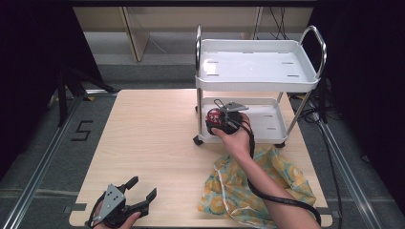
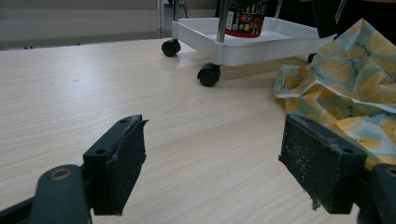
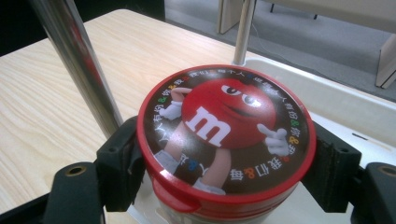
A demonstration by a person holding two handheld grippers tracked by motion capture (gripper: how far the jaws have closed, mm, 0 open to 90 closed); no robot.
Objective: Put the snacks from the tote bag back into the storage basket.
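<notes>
Both jaws of right tool [image 3: 224,158] flanking candy tub [image 3: 226,140], touching its sides

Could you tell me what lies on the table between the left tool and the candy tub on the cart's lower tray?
Bare wooden tabletop in the high view separates the left tool from the candy tub.

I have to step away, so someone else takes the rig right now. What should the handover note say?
Right claw: shut on the M&M's tub, a jaw at each side just under its red lid, at the front left corner of the cart's lower tray. The left gripper view shows the tub standing on that tray.
Left claw: open, holding nothing, low over the near left part of the table.
Yellow lemon-print cloth: crumpled on the table in front of the cart, untouched by either claw.
Done: tub is at the lower tray.
Left: probably release it and draw the right claw back; the top tray holds nothing.
</notes>
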